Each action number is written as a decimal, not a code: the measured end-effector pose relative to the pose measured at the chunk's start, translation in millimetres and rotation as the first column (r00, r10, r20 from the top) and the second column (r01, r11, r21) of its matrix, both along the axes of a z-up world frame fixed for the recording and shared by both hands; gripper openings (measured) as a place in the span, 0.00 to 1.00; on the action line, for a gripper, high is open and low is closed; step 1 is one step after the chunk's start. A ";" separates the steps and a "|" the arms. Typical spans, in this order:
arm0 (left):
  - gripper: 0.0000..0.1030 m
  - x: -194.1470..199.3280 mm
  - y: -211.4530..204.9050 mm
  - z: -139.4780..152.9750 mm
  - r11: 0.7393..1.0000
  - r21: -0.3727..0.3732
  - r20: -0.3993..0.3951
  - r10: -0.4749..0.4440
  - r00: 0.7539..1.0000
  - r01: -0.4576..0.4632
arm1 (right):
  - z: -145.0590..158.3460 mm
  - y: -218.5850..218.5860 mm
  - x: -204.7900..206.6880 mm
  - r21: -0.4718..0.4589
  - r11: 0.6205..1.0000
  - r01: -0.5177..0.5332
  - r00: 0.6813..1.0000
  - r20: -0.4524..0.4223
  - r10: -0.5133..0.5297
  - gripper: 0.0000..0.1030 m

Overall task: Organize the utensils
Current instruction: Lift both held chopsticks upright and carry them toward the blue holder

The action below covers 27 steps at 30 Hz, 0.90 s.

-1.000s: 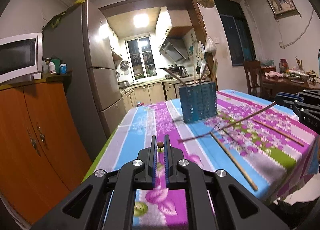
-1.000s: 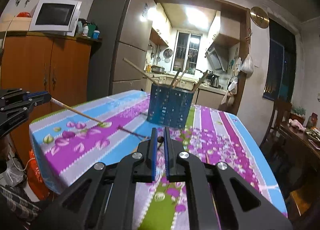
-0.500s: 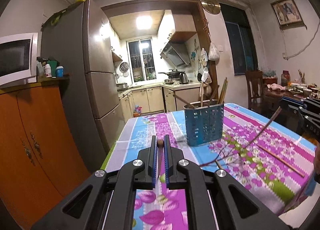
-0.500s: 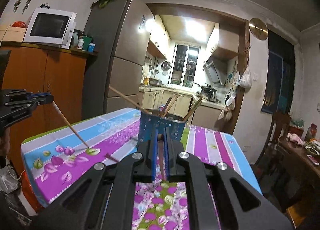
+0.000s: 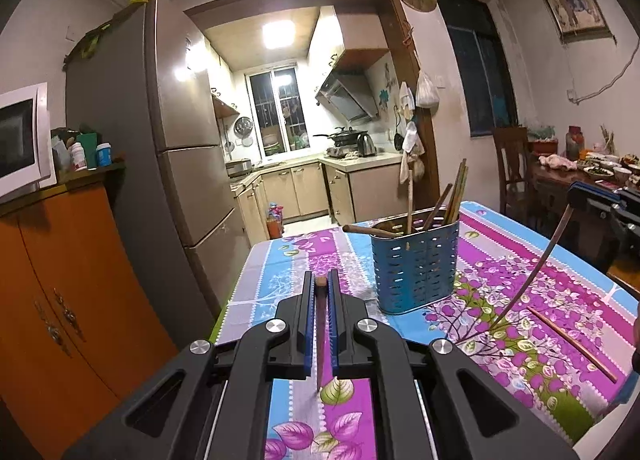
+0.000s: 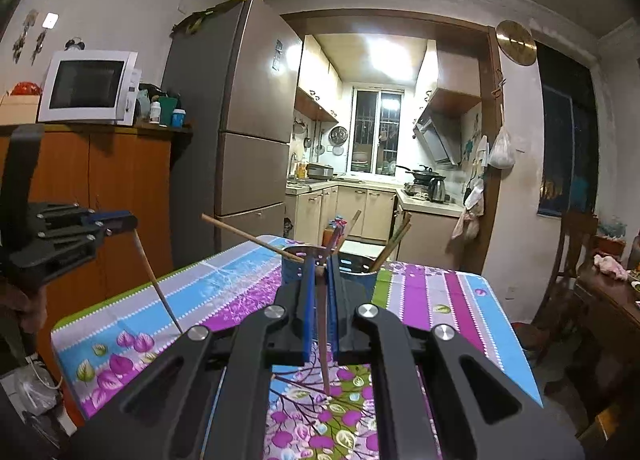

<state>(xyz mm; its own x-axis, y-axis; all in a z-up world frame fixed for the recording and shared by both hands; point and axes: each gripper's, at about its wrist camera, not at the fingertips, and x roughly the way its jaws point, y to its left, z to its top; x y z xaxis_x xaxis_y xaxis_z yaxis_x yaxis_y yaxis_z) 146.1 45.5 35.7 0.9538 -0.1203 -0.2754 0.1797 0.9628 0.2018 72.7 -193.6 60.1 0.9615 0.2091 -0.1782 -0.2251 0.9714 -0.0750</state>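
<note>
- Chopsticks [image 5: 434,202] stand in the blue holder [image 5: 416,264] on the floral tablecloth [image 5: 552,284]; one [image 5: 572,344] lies loose.
- Left gripper [image 5: 320,292] and right gripper [image 6: 320,272] each pinch a chopstick.
- Beyond: fridge [image 5: 160,148], orange cabinet [image 5: 64,280], lit kitchen [image 5: 296,132].

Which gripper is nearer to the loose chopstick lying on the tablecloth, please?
Right. The right gripper hangs above and just beyond the loose chopstick; the left gripper is well off to its left, across the tablecloth.

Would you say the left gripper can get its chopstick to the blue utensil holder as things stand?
Probably yes. The left gripper is shut on its chopstick, and only bare tablecloth lies between it and the blue utensil holder, whose top is open.
</note>
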 end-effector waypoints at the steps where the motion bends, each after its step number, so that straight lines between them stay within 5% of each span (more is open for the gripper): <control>1: 0.07 2.2 -2.2 0.8 1.000 0.005 -0.001 0.006 1.000 -0.006 | 0.9 0.0 1.7 0.005 1.000 -0.002 1.000 -0.003 0.002 0.05; 27: 0.07 12.5 -24.4 15.9 0.992 0.080 0.034 0.099 0.995 -0.101 | 15.0 -2.5 6.8 0.021 1.000 -0.017 1.000 -0.013 0.017 0.05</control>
<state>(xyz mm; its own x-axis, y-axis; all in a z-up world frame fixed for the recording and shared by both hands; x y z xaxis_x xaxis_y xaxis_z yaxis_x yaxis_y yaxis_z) 158.6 21.0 51.6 0.9678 -0.0021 -0.2516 0.0759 0.9558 0.2839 79.5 -196.2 75.1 0.9553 0.2292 -0.1866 -0.2425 0.9688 -0.0511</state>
